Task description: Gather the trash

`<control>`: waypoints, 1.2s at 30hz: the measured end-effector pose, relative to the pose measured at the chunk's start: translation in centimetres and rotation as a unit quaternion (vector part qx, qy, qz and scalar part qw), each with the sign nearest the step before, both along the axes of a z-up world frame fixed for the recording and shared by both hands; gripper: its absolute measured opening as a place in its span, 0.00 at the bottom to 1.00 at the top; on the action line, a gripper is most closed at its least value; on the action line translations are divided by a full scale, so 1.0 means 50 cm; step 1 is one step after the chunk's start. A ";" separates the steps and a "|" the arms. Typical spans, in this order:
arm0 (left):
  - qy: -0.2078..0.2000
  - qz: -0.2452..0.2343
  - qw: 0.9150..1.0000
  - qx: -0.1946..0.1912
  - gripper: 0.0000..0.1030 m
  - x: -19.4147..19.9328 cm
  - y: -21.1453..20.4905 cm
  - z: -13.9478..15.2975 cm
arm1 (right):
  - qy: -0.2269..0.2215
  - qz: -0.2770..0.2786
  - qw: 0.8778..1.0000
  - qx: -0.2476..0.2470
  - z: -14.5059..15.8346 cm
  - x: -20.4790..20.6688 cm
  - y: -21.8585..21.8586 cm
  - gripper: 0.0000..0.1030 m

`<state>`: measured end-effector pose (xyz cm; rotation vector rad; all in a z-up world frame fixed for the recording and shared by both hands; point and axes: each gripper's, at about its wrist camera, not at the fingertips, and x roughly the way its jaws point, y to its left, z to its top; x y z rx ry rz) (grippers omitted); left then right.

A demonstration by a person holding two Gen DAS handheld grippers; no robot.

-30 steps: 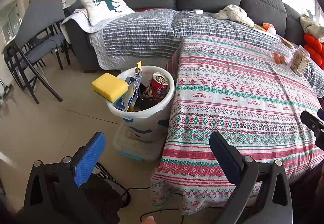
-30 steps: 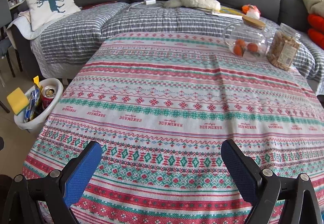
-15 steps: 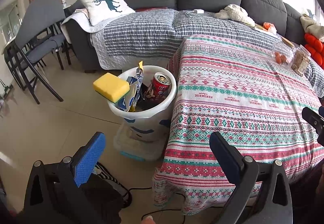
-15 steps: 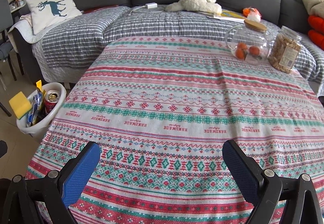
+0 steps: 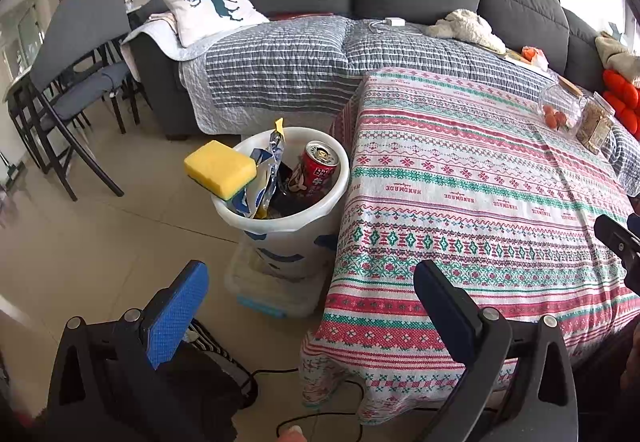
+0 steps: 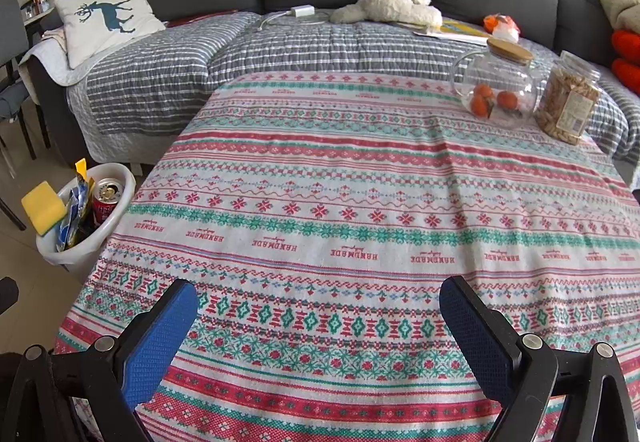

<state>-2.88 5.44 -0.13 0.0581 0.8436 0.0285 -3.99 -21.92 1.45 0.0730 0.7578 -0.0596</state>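
Here both hand-held grippers, left (image 5: 310,296) and right (image 6: 318,308), hang spread wide, empty.

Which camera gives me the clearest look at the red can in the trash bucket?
The left wrist view: the red can stands close and large inside the white bucket, its label and opened top both readable. The right wrist view shows the same can small at the far left edge, partly hidden behind the bucket rim and the wrappers.
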 end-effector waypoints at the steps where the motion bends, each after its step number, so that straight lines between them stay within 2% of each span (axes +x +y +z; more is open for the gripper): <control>1: 0.000 -0.001 1.000 0.000 1.00 0.000 0.000 0.000 | 0.000 0.000 1.000 -0.001 0.000 0.000 0.001 0.97; 36: 0.001 0.002 1.000 -0.003 1.00 0.000 0.004 0.000 | 0.000 0.001 1.000 -0.001 -0.002 0.000 0.005 0.97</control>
